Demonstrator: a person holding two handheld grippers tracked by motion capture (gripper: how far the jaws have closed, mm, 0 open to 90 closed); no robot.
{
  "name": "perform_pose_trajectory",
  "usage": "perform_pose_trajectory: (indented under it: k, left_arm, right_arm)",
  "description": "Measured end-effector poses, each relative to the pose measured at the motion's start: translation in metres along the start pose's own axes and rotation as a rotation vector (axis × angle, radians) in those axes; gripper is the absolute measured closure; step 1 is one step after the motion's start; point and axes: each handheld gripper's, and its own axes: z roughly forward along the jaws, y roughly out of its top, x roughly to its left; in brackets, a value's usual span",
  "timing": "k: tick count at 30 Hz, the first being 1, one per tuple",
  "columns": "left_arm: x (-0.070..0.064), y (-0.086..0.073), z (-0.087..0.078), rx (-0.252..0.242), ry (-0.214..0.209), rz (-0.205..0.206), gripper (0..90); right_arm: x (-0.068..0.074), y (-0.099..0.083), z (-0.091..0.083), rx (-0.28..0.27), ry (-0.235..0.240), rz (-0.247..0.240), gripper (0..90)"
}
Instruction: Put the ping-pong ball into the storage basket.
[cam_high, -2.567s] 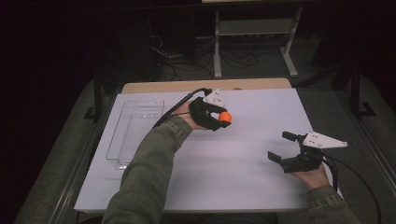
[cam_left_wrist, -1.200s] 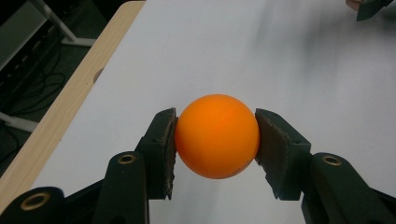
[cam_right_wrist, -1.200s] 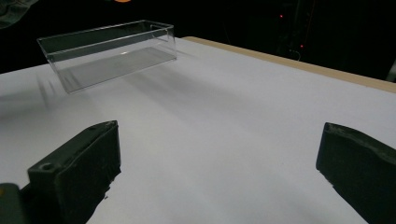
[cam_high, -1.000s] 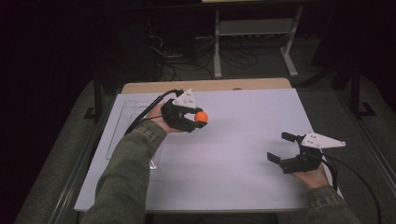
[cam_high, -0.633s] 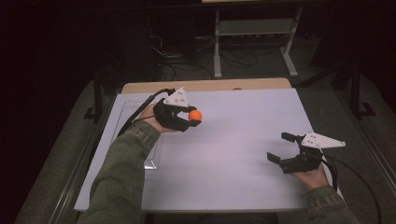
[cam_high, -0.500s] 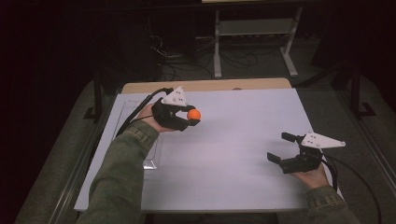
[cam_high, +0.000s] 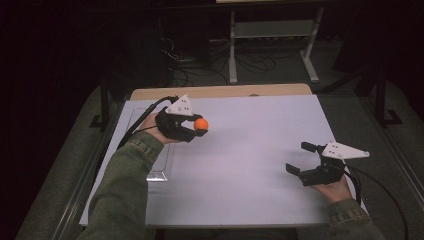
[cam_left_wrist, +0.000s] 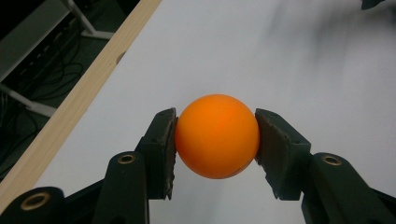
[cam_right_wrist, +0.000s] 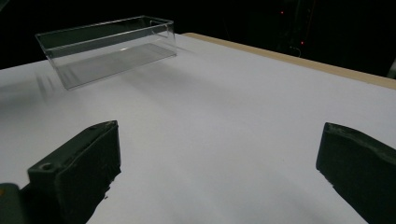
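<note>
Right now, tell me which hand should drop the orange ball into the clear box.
Left. Its tool is already shut on the orange ball, close beside the clear box. The right tool is open, holds nothing, and sits across the table.

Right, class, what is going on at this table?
A person works at a white table with a gripper in each hand. The left gripper is shut on an orange ball, held beside a clear plastic box at the table's left. The right gripper is open, holding nothing, near the table's right edge.
</note>
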Motion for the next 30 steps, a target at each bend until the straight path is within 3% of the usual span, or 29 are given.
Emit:
perform_pose_trajectory:
  k: [30]
  left_arm:
    - [0.0, -0.02, -0.015, 0.097, 0.006, -0.01, 50.3]
  right_arm:
    - [0.0, 0.0, 0.001, 0.006, -0.001, 0.001, 0.0]
